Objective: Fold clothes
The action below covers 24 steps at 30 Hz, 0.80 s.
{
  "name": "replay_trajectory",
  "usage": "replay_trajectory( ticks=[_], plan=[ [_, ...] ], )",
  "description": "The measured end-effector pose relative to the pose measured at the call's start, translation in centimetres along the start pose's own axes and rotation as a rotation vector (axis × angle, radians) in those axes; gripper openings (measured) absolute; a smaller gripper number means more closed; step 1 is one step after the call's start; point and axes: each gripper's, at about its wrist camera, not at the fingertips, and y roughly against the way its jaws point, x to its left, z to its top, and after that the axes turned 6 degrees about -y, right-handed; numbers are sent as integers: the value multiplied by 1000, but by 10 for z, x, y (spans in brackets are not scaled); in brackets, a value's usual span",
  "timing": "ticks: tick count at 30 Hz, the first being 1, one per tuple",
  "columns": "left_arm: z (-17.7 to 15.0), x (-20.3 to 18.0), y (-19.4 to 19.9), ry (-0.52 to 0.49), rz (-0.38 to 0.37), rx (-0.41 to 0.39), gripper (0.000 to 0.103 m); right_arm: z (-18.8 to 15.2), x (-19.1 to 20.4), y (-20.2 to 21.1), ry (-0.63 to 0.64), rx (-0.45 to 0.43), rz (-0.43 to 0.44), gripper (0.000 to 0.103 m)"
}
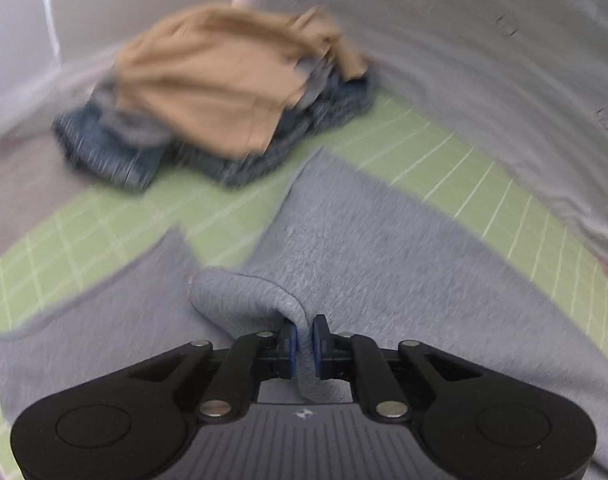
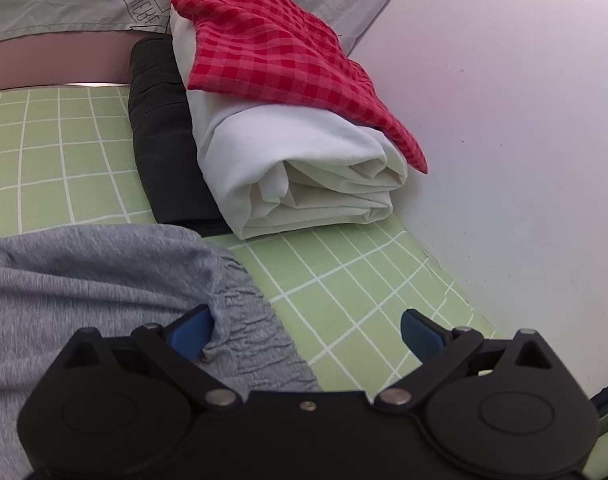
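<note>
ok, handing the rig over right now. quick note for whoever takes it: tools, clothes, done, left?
Left tool: shut on a pinched fold of the grey garment, which lies spread on the green grid mat.
Right tool: open, at the garment's gathered waistband; the left pad touches the cloth, nothing is gripped.
Done: a folded stack by the wall, with a red checked cloth on a white item and a black item beside them.
Left: fold the grey garment, then the unfolded pile with the tan piece on top of denim.
</note>
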Motion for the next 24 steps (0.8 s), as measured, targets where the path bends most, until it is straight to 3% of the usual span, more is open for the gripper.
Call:
replay_trajectory(
  ticks=[1,2,4,6,11,16,24],
  plan=[
    [-11,10,-4,28,9,41,16,-1,2,1,11,-8,-9,100],
    [-21,19,-1,51,0,27,19,-1,5,2,35,-18,-20,100],
    [-30,32,5,77,5,21,37,-2,11,4,94,-38,-39,100],
    [-30,42,9,99,20,-8,45,-2,15,6,141,-53,-49,100],
    [-5,44,8,66,58,-90,48,4,11,4,104,-19,-42,100],
    [36,27,-14,-29,47,-139,63,5,6,3,69,4,-21,100],
    [80,2,-75,-91,-14,-82,66,4,2,2,59,7,-11,101]
  ],
)
